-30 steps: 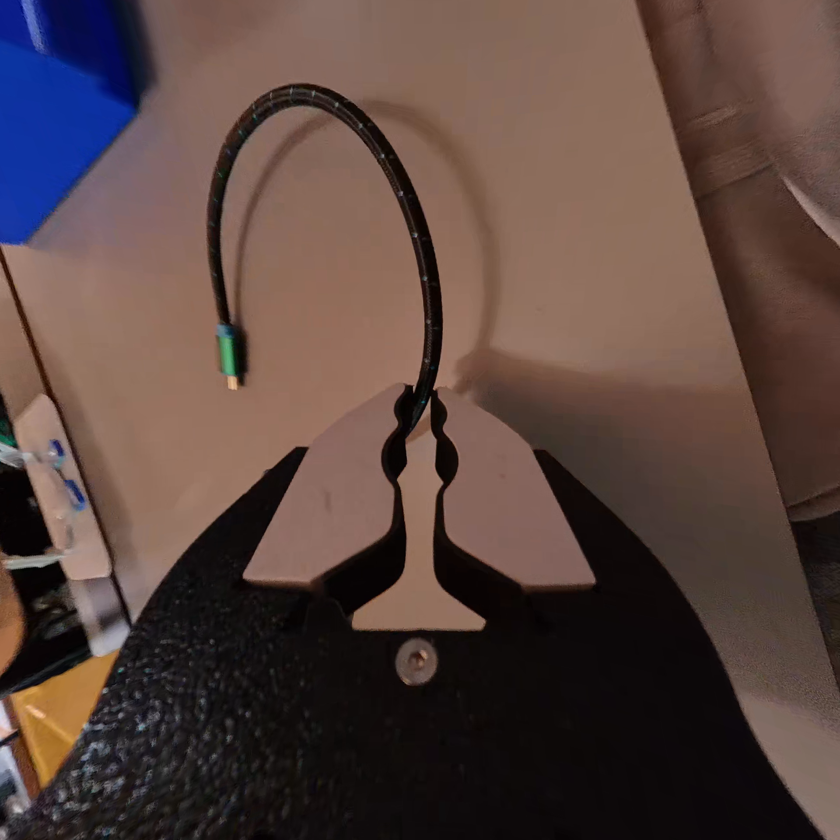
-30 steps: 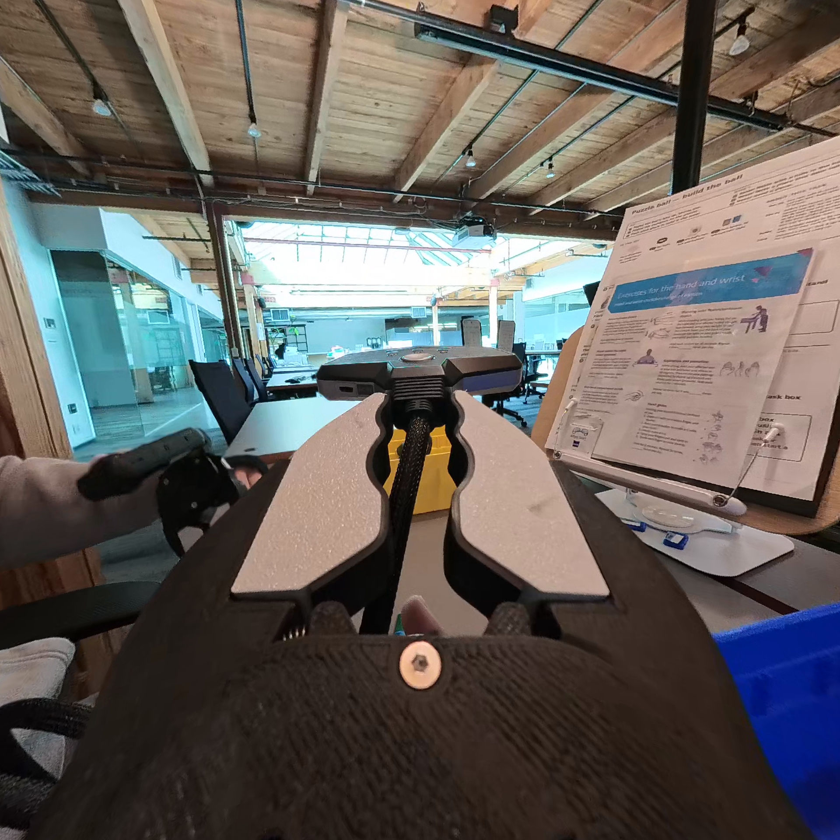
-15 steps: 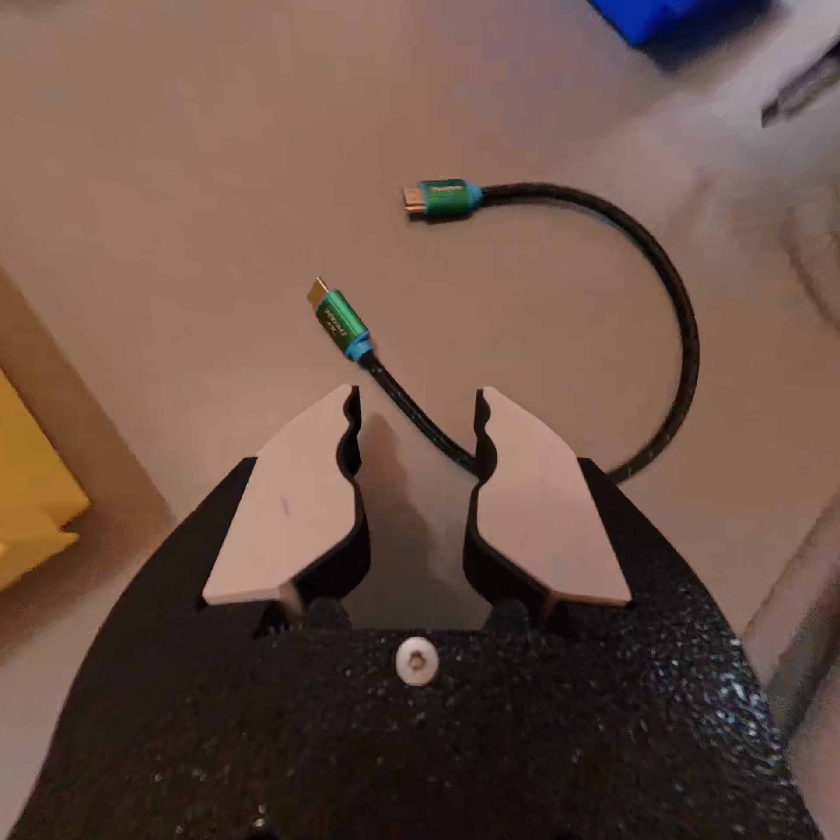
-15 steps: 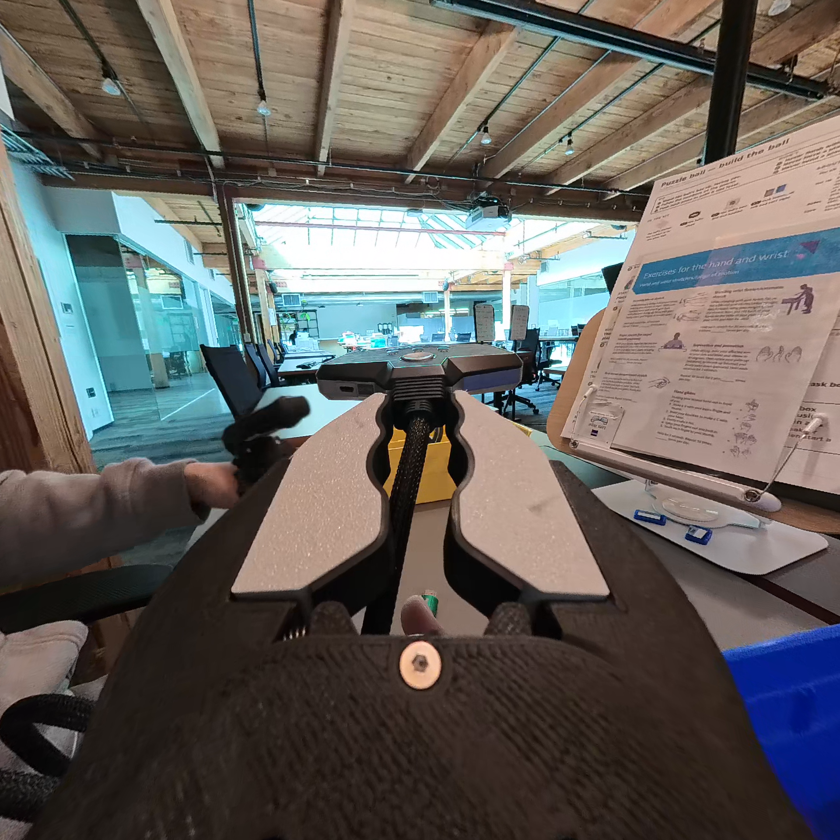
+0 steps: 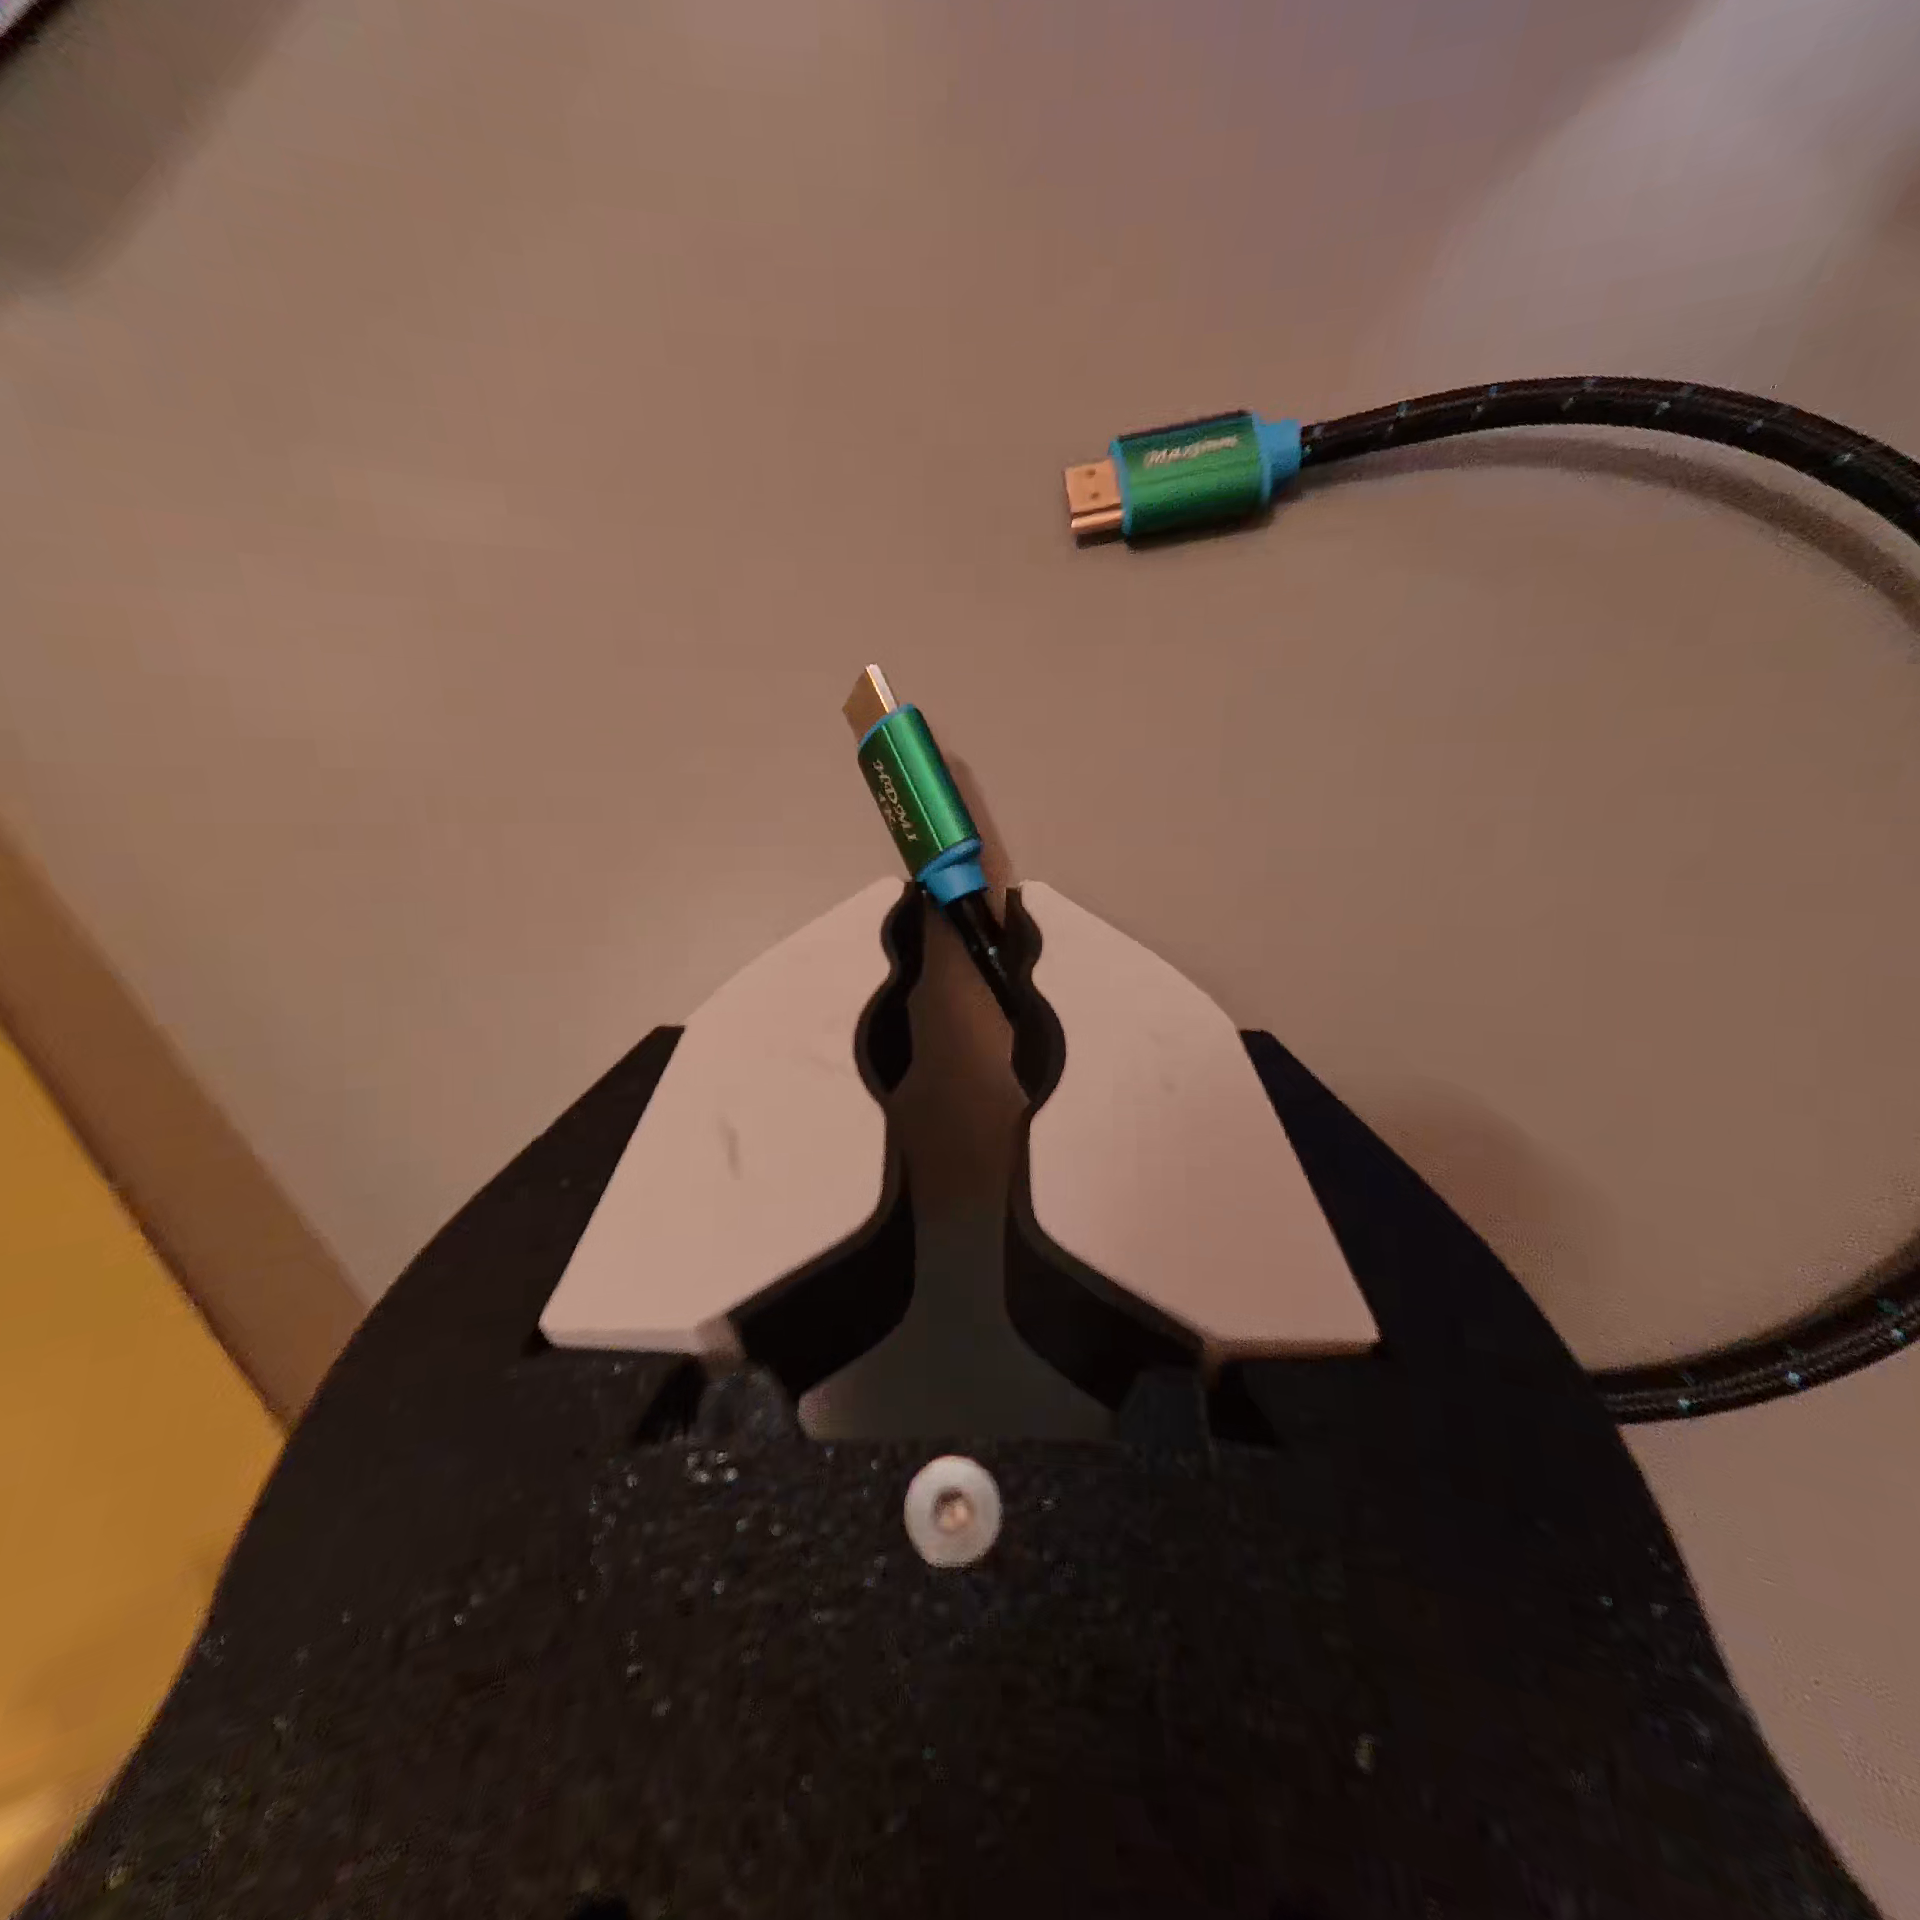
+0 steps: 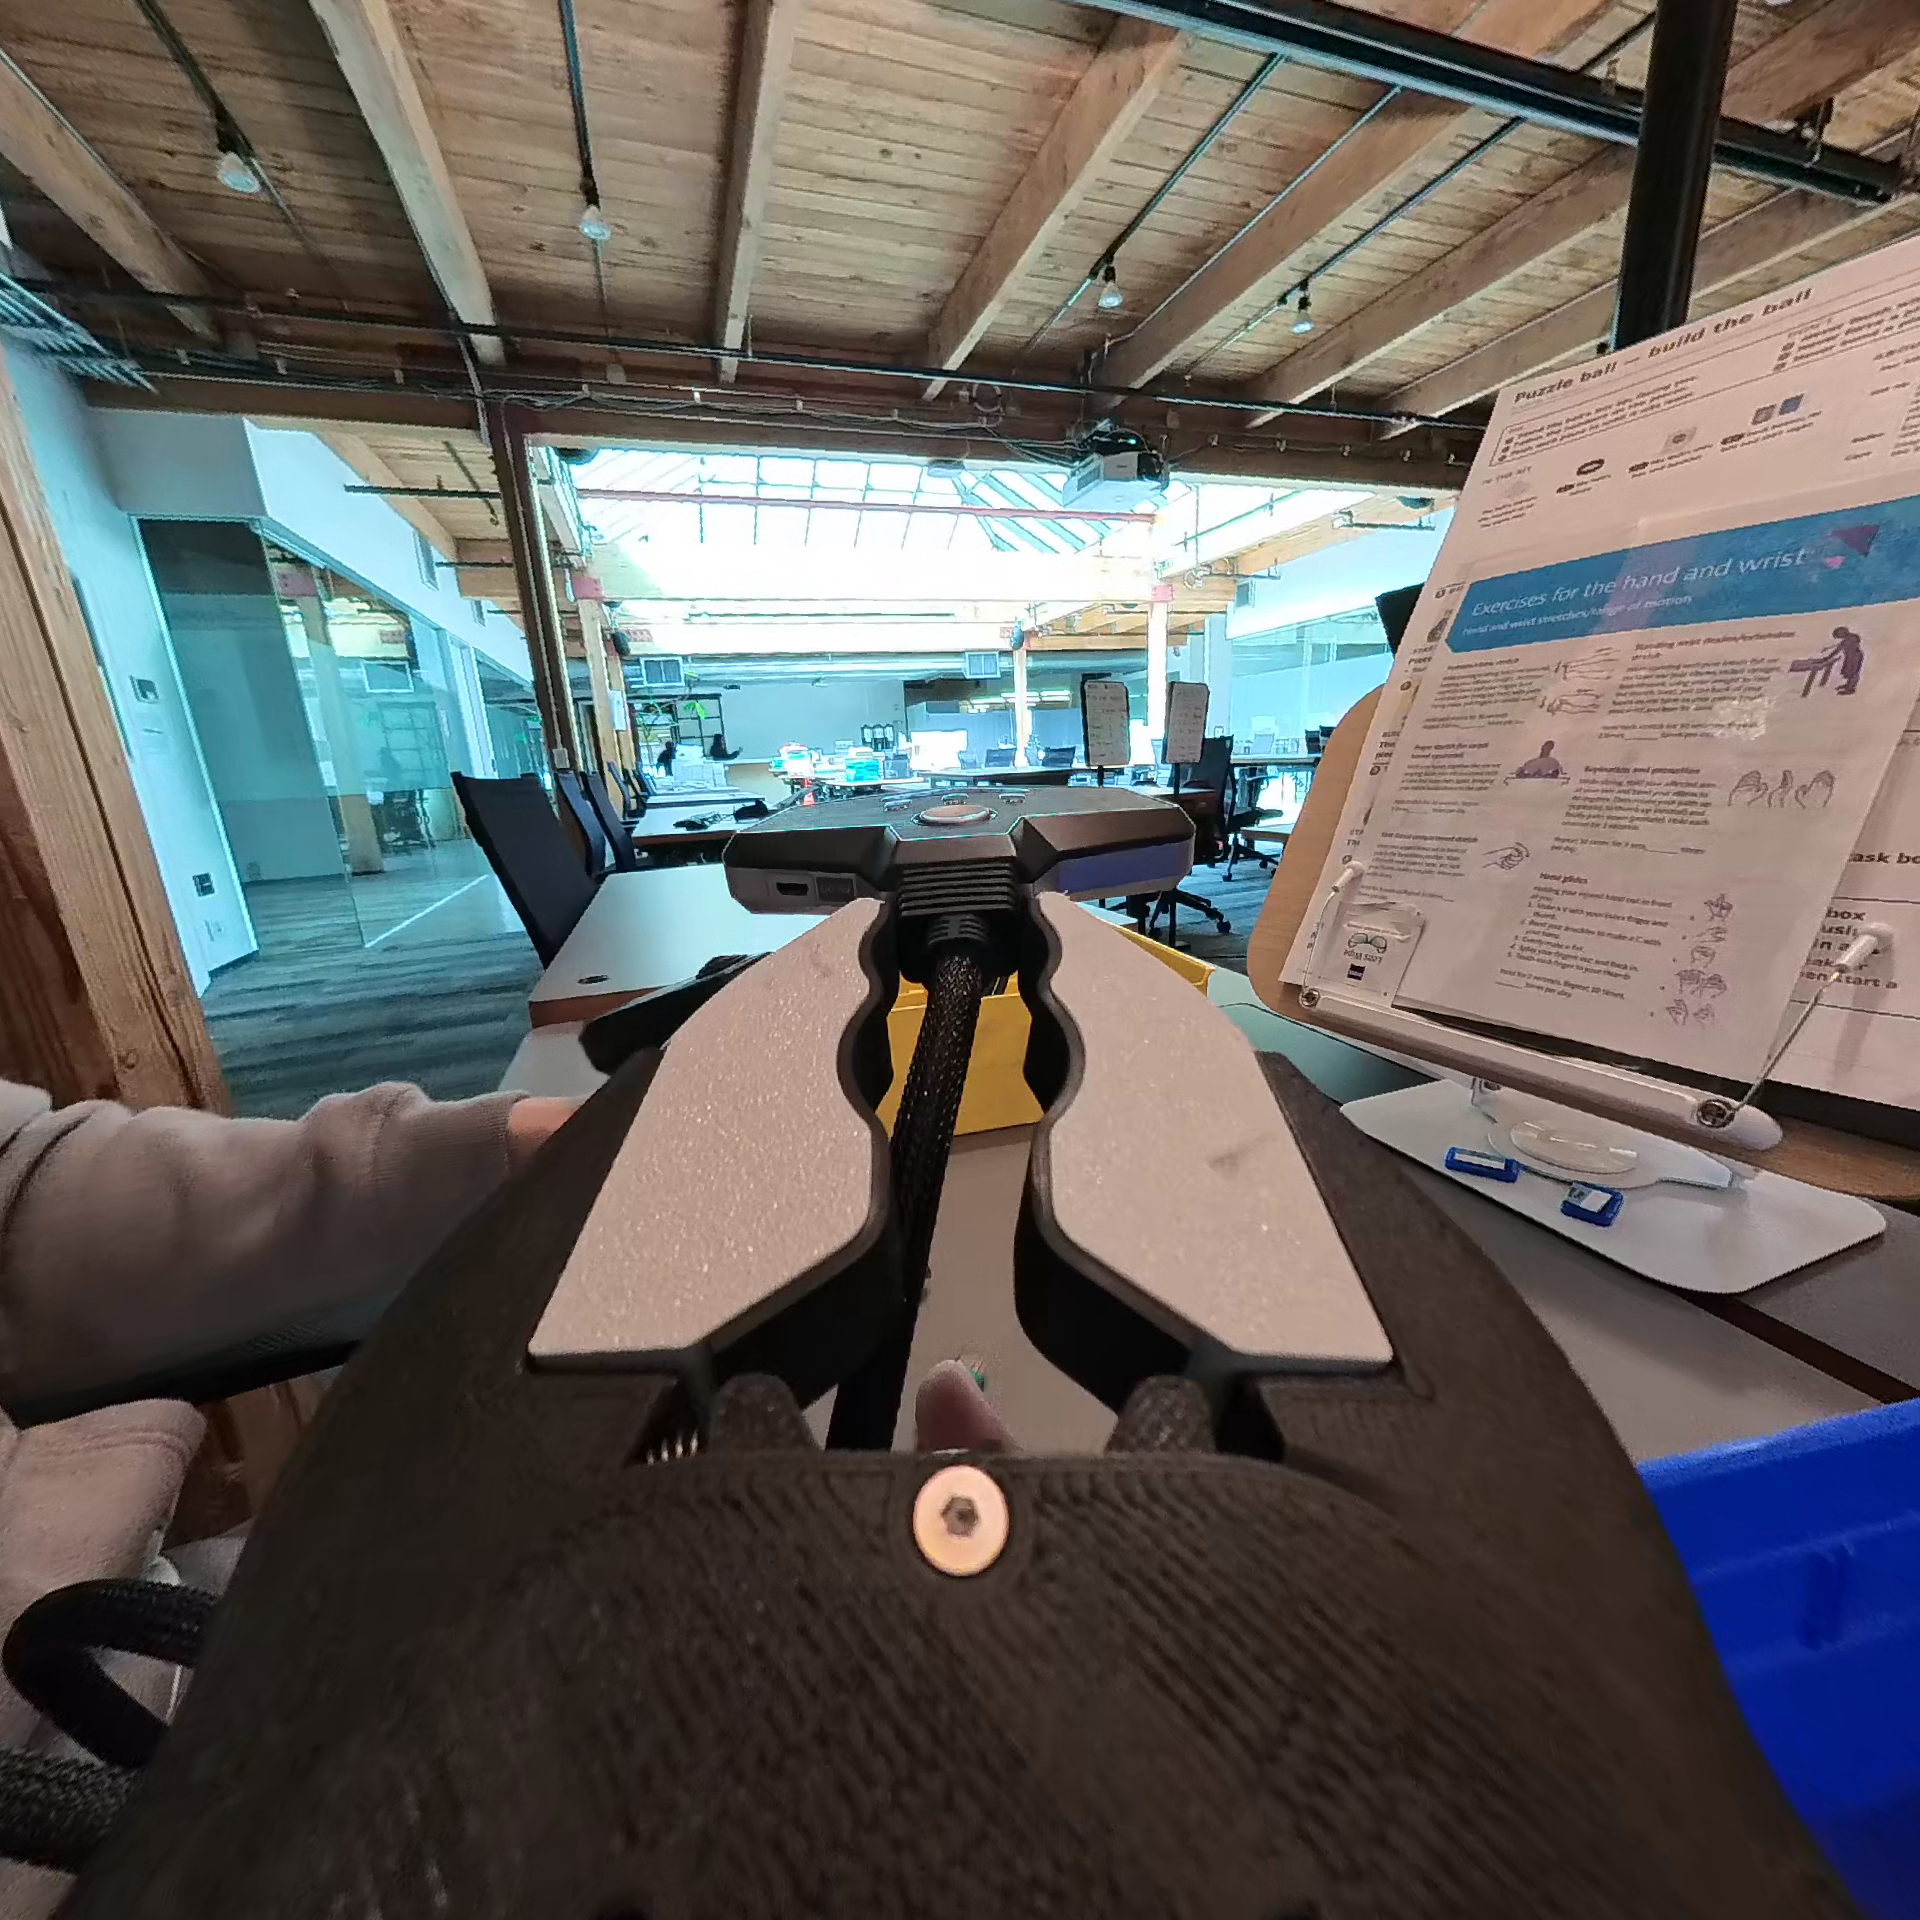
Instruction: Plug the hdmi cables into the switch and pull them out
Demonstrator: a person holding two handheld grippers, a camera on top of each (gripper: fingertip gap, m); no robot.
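A black braided hdmi cable [image 5: 1818, 436] lies in a loop on the grey table [image 5: 520, 468]. It has a green plug with a blue collar at each end. My left gripper [image 5: 964, 896] is shut on the cable just behind the near plug [image 5: 914, 790], which points away and up-left. The far plug [image 5: 1195, 488] lies free on the table to the upper right. My right gripper [image 6: 956, 920] is shut on the switch's own braided cable [image 6: 940, 1039] at its strain relief. It holds the dark switch [image 6: 956, 842] level in the air, with a port showing on the switch's left face.
A yellow bin [image 5: 83, 1403] sits at the table's left edge and also shows behind the switch in the right wrist view [image 6: 997, 1049]. A blue bin [image 6: 1818, 1610] is at the lower right. A document stand with papers [image 6: 1610, 779] stands at the right. A person's grey sleeve [image 6: 208, 1195] is at the left.
My left gripper let go of the middle of the cable, opened, moved to the near plug end and closed on the cable behind the plug. The right gripper holds the switch much as before.
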